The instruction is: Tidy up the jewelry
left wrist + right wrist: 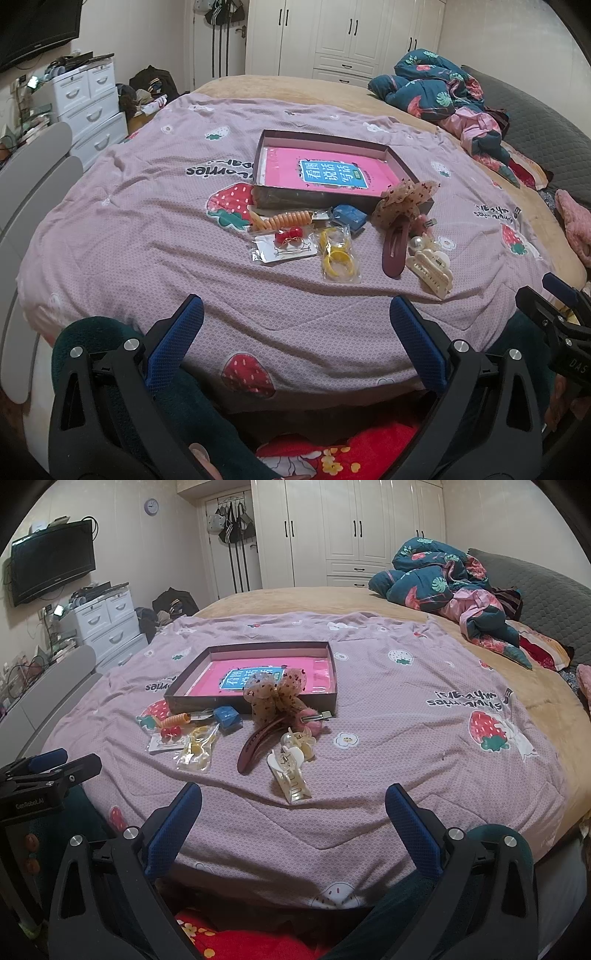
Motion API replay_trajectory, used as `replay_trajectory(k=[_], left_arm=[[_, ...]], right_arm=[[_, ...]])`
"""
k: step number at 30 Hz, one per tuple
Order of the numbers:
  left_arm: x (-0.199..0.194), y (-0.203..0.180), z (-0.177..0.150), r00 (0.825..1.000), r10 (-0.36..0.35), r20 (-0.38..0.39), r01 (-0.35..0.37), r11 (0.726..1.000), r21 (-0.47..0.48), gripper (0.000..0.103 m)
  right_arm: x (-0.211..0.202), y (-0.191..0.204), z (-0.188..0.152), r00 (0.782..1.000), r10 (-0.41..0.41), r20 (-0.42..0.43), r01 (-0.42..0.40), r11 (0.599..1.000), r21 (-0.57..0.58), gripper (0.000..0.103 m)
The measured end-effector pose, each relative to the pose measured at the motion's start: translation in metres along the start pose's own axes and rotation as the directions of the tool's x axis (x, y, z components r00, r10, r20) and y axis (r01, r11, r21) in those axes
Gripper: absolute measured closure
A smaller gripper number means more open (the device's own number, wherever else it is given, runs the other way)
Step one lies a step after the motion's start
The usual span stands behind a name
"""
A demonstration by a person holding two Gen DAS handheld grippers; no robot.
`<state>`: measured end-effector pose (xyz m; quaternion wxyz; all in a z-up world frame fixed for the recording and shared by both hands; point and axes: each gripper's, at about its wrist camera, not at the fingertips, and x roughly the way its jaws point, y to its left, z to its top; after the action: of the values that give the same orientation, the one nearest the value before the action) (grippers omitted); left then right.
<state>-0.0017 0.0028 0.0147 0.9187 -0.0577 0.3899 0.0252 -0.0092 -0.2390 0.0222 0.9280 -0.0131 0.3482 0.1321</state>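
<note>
A shallow dark box (275, 141) (334, 672) with a pink book in it lies on the pink strawberry quilt. In front of it lie hair accessories: an orange coil tie (290, 218), a red bow on a card (288, 236), yellow rings in a bag (338, 254) (197, 751), a blue packet (349, 215) (228, 716), a tan dotted bow (406, 199) (277, 692), a maroon clip (396, 249) (258, 742) and a cream claw clip (432, 273) (290, 779). My left gripper (295, 325) and right gripper (293, 806) are open and empty, short of the items at the near edge.
A heap of dark floral bedding (443, 88) (450, 583) lies at the back right of the bed. White drawers (92, 103) and a wall TV (51, 561) stand to the left. A wardrobe (351, 528) is behind.
</note>
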Motion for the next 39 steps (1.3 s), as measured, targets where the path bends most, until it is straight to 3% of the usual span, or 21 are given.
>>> replay_trajectory(k=[13,25,39], left_arm=[[0.004,0.003,0.001,1.000,0.008,-0.005,-0.008,1.000,-0.019,0.009],[0.020,0.031,0.015,0.999,0.042,-0.002,-0.042,0.997,-0.072,0.009],[0.054,0.020,0.034,0.997,0.011,-0.079,-0.013,1.000,-0.025,0.009]], right_arm=[[0.010,-0.006,0.005,1.000,0.020,-0.007,-0.019,1.000,0.004,0.004],[0.038,-0.005,0.030,0.996,0.060,-0.058,-0.062,0.997,-0.036,0.004],[0.076,-0.016,0.063,0.994,0.080,-0.068,-0.083,0.996,-0.045,0.004]])
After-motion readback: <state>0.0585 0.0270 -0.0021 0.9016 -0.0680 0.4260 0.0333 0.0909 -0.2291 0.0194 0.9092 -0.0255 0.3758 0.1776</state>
